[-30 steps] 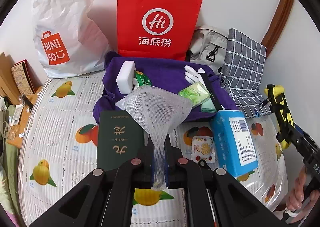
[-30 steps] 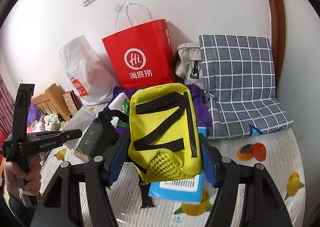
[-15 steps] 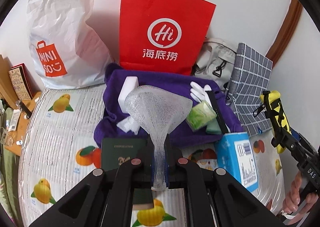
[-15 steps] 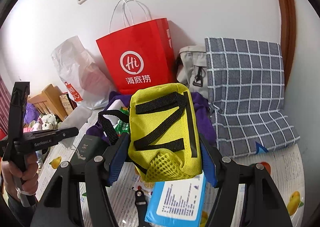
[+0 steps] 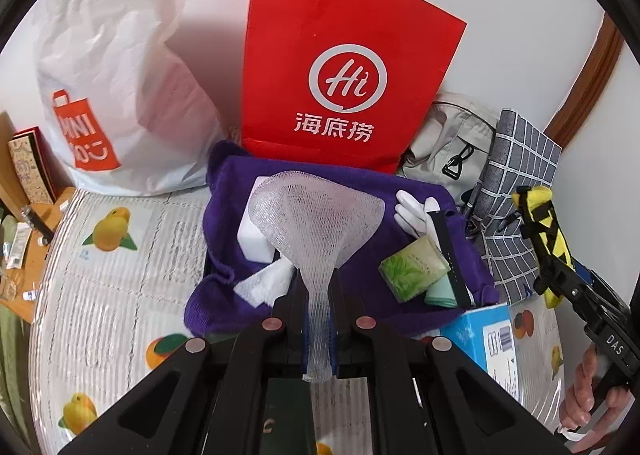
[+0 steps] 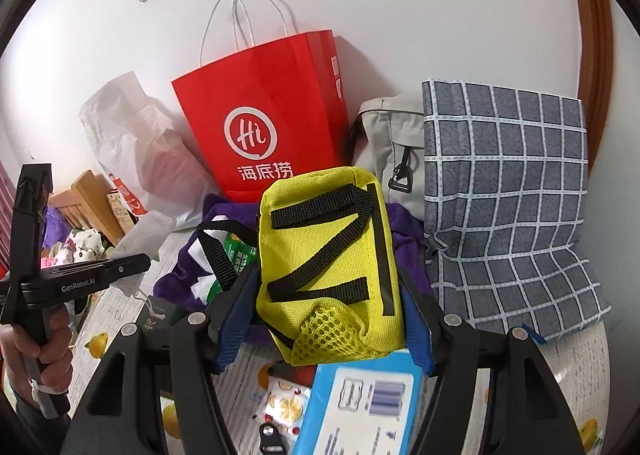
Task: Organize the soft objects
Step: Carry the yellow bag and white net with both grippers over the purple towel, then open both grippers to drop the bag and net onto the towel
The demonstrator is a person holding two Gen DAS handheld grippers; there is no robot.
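Foam net (image 5: pixel 316 223) pinched in left tongs (image 5: pixel 319 329), yellow pouch (image 6: pixel 328 255) in right tongs (image 6: pixel 325 319); fruit-print mat (image 5: pixel 112 279), white wall (image 6: pixel 400 15).

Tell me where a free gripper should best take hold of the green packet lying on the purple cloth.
Probably across the green packet's two long edges, coming from above: it lies flat and slanted on the purple cloth. The black strap and white glove crowd its far end, so grip mid-length.

Paper bag (image 5: pixel 344 67) stands behind towel (image 5: pixel 360 183); cushion (image 5: pixel 516 179) apparently rightward.
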